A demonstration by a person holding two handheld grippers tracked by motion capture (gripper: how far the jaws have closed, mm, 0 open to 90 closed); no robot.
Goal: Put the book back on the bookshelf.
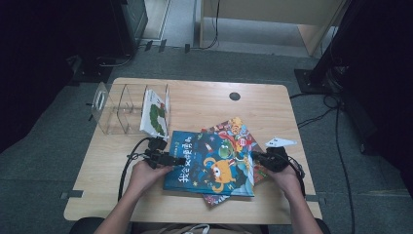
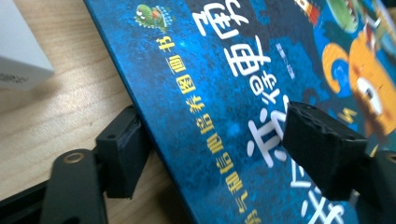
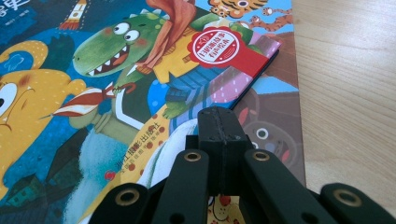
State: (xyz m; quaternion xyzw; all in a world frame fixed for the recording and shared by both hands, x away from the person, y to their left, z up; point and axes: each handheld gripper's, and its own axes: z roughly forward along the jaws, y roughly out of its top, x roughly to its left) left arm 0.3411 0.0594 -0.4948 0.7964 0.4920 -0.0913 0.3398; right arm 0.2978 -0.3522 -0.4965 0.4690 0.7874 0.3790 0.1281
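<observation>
Two books stacked mid-table, blue book topmost, long axis running left to right. Left claw parted, straddling its left edge, nearer. Right claw pinched closed, empty, over right edge.

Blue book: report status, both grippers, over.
Left gripper open, jaws straddling the blue book at its spine edge. Right gripper shut, resting over the book's opposite edge. Second book lies underneath.
</observation>
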